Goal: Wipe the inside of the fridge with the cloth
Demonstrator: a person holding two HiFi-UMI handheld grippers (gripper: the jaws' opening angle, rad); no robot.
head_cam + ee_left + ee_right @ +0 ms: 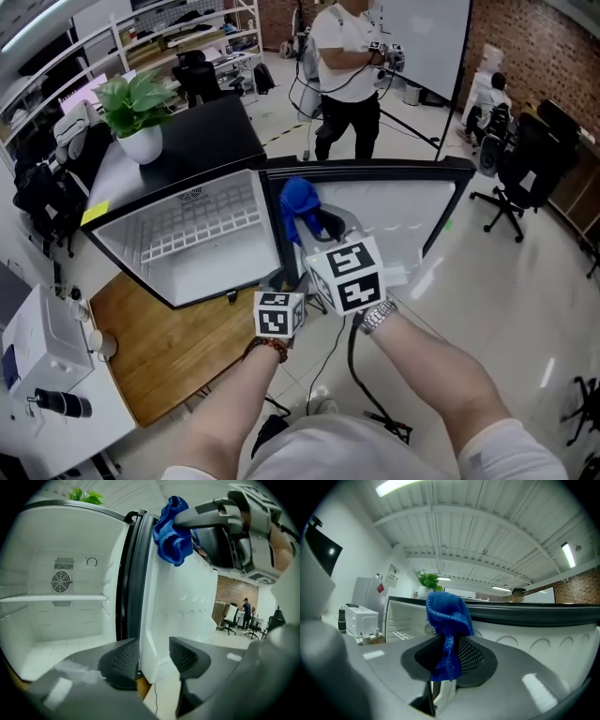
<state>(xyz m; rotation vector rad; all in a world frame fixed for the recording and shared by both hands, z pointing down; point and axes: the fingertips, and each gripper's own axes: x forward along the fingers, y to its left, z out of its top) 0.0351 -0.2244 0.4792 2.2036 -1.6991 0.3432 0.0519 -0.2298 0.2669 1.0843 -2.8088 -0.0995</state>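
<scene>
Brick walls (525, 56) stand behind us; our forearms (427, 361) reach forward. Our left hand-held gripper (154, 660) clamps the fridge door (180, 606); our right hand-held gripper (447, 656) pinches the blue cloth (446, 611).

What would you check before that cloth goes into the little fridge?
1. Blue cloth clamped in the right gripper: ok.
2. Fridge door swung open: ok.
3. Left gripper gripping the door's edge to steady it: ok.
4. Fridge interior free of food or bottles: ok, only a shelf shows.
5. Cloth damp enough to wipe: cannot tell.
</scene>
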